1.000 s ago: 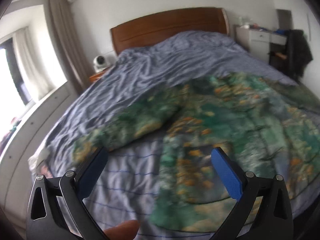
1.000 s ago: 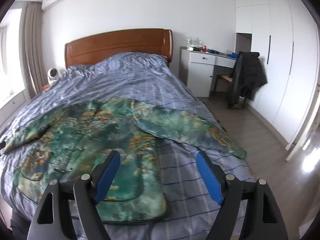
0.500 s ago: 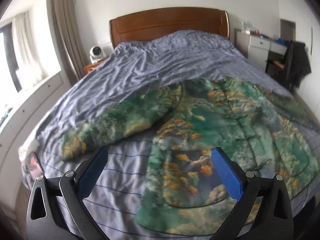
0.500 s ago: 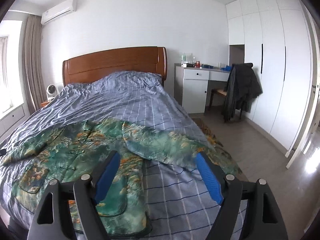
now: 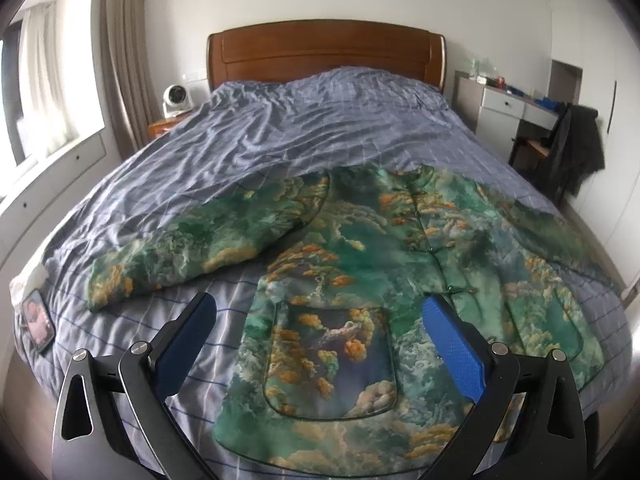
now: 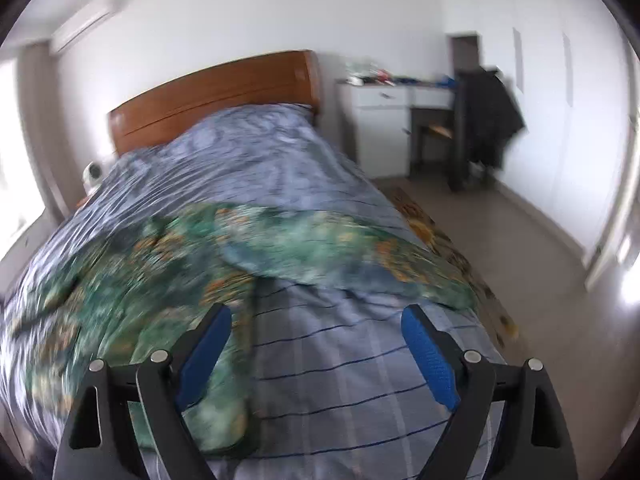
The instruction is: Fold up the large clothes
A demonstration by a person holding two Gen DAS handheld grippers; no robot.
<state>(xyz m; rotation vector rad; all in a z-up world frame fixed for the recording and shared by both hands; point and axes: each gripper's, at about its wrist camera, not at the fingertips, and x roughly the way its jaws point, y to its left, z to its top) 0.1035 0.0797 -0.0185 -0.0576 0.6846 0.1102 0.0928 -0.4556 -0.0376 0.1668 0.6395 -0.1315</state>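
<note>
A large green jacket (image 5: 360, 264) with orange cloud print lies spread flat, front up, on the bed, sleeves out to both sides. My left gripper (image 5: 318, 316) is open and empty, held above the jacket's lower left hem and pocket. My right gripper (image 6: 316, 330) is open and empty, above the bedsheet beside the jacket's (image 6: 168, 276) right hem, with the right sleeve (image 6: 360, 252) stretching toward the bed's right edge. The right wrist view is blurred.
The bed has a blue checked cover (image 5: 304, 128) and a wooden headboard (image 5: 324, 52). A phone (image 5: 38, 320) lies at the bed's left corner. A fan (image 5: 176, 98) stands on the nightstand. A white desk (image 6: 384, 120) and chair with a dark coat (image 6: 488, 120) stand at right.
The left gripper has pulled back and swung to face the jacket squarely. The right gripper has moved, tilting and dropping closer to the bed; its view is now blurred. Both stayed open.
</note>
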